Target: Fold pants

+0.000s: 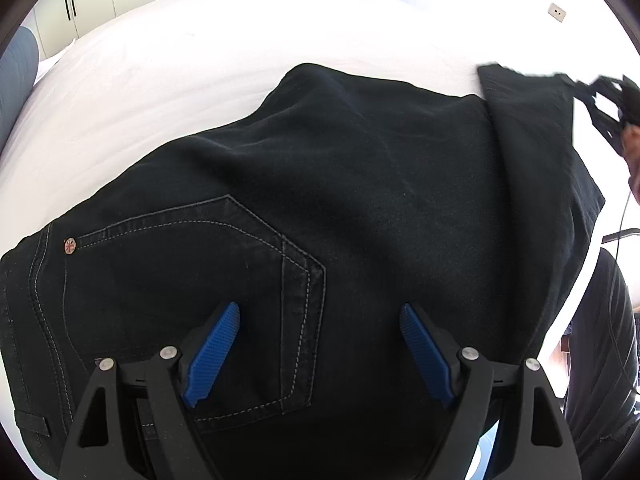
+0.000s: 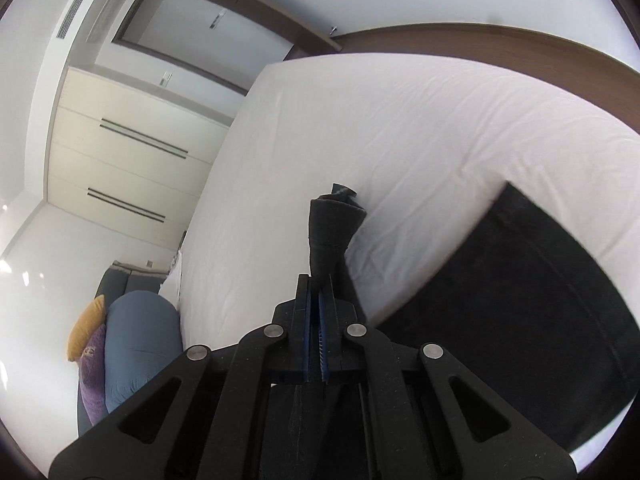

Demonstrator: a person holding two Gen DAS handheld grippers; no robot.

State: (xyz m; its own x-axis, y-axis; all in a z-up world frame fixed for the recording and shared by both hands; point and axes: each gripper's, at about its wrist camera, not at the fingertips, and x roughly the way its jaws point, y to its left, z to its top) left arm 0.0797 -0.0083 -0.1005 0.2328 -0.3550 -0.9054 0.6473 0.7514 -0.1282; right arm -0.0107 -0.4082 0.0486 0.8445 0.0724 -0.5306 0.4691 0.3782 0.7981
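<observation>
Black jeans point(image 1: 340, 184) lie on the white bed point(image 1: 200, 72), back pocket and rivet toward me in the left wrist view. My left gripper point(image 1: 320, 320) hovers over the seat of the jeans, open, its blue pads point(image 1: 216, 352) spread wide with nothing pinched between them. At the far right of that view the leg end is lifted, and my right gripper point(image 1: 612, 104) shows there, blurred. In the right wrist view my right gripper point(image 2: 315, 284) is shut on a bunched hem of the jeans point(image 2: 332, 232), which sticks out past the tips. The rest of the leg point(image 2: 520, 312) hangs to the right.
The white bed point(image 2: 400, 140) stretches far beyond the jeans. Cream wardrobe doors point(image 2: 128, 152) stand past the bed. Blue, yellow and purple cushions point(image 2: 136, 344) sit beside the bed edge. A dark wooden headboard point(image 2: 500, 44) runs along the wall. A person's dark clothing point(image 1: 600, 340) is at right.
</observation>
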